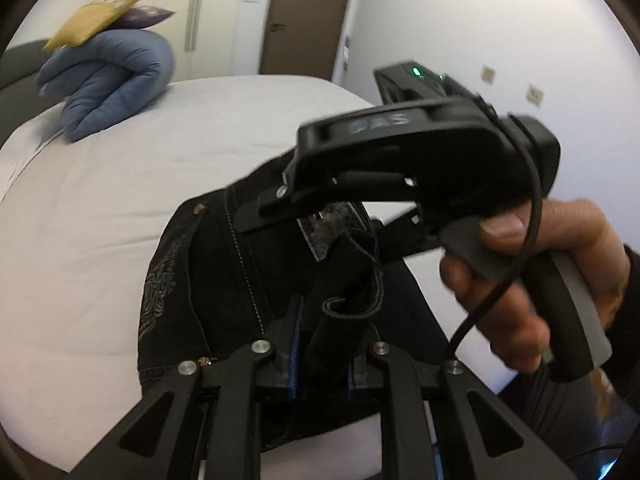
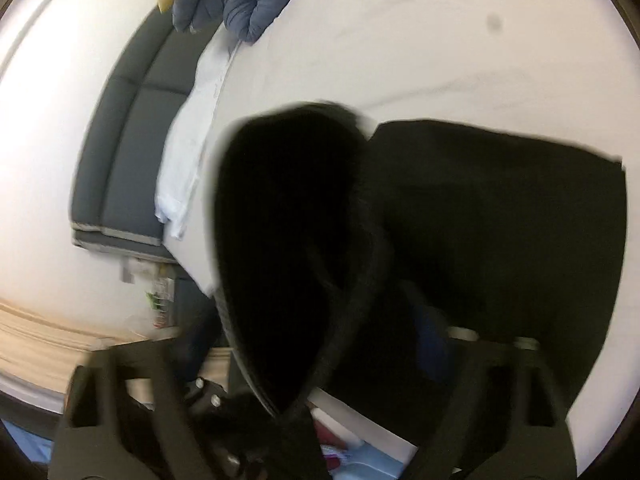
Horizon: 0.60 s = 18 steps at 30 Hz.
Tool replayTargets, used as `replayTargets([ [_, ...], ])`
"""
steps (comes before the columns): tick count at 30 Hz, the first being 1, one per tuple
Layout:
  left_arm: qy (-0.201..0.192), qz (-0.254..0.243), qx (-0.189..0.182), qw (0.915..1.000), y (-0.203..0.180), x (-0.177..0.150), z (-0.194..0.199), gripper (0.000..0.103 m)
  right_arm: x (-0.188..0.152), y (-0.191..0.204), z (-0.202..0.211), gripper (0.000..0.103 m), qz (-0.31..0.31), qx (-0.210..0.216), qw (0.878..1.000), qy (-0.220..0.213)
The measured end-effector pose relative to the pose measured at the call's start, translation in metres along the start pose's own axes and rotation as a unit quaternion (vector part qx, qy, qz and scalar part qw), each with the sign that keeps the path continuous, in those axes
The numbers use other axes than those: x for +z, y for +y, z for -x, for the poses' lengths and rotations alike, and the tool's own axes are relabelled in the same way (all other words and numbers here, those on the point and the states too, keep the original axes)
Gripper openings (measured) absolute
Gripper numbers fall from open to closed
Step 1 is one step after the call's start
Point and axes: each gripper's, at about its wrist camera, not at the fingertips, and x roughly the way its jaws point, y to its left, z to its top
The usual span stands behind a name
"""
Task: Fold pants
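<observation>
While held partly up over white bed sheet [image 1: 100, 220], drooping toward lower left of left wrist view: black denim pants with pale stitching and an embroidered pocket [image 1: 208, 272], lower part apparently resting on that sheet. Pressed together on a narrow upright fold of the black cloth at bottom centre: left gripper [image 1: 320, 320]. Just above, reaching in from right edge in a person's hand [image 1: 540, 280]: right gripper [image 1: 280, 208], aimed leftward across the waist area beside a grey label patch [image 1: 332, 224]; cannot tell whether pinching cloth or merely against it. Judged from this: long axis of pants running away from both tools, down and leftward; left hand already anchored, right hand the one needing a sure hold close by along the same edge before any fold. Seen only from left wrist: stitching, embroidery, other tool, brown door [image 1: 308, 12] at top. Seen only from right wrist, though badly blurred: a dark hanging loop at centre, a flatter spread of pants at right, and grey padded bed frame [image 2: 132, 140] at left. Common to both, near top left: rolled blue duvet [image 1: 116, 84].
</observation>
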Motion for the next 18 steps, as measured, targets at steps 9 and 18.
replayTargets([
  [9,0.04,-0.051,-0.02,0.9977,-0.042,-0.001,-0.032,0.017,-0.028,-0.06,0.046,0.015,-0.02,-0.029,0.997,-0.065],
  [18,0.067,-0.094,-0.022,0.993,-0.083,0.001,-0.068,0.018,-0.047,-0.117,0.054,0.014,-0.037,-0.025,0.996,-0.08],
])
